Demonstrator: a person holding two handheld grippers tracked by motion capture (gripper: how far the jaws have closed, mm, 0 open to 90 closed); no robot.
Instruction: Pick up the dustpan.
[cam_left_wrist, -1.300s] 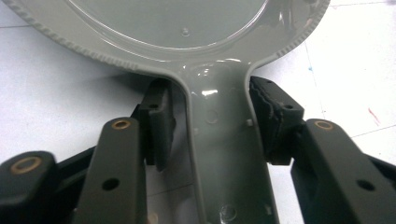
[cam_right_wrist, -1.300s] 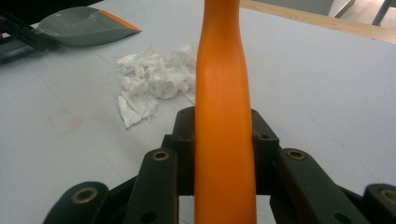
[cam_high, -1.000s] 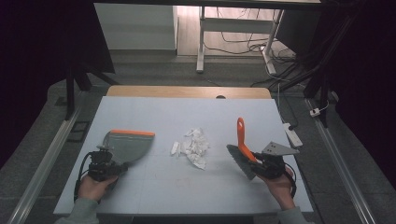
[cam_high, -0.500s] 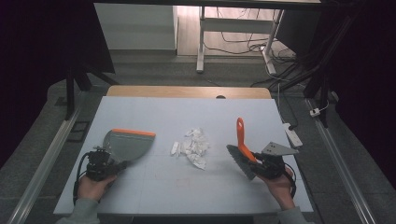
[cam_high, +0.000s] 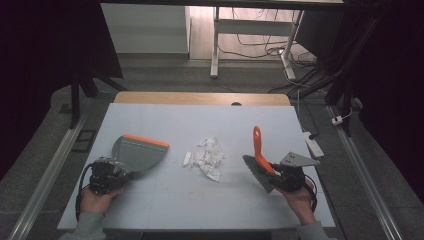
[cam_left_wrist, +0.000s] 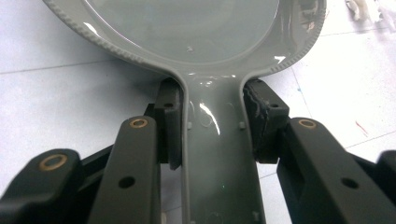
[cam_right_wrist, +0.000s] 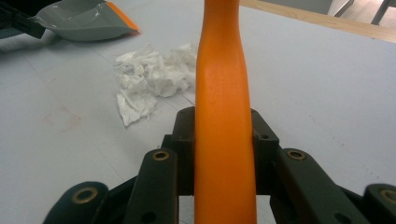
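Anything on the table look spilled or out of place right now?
Yes: crumpled white paper scraps lie loose mid-table, between the dustpan and the brush. One scrap sits slightly apart, toward the dustpan.

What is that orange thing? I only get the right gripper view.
Observer: A brush handle. In the high view it ends in a dark bristle head by the right gripper.
Operator: Who holds the grey pan?
Observer: The left gripper. Its view shows both jaws pressed on the sides of the dustpan handle.
Operator: Is the paper between them?
Observer: Yes. From above, the paper scraps lie in the table's middle, dustpan to their left, brush to their right, touching neither.
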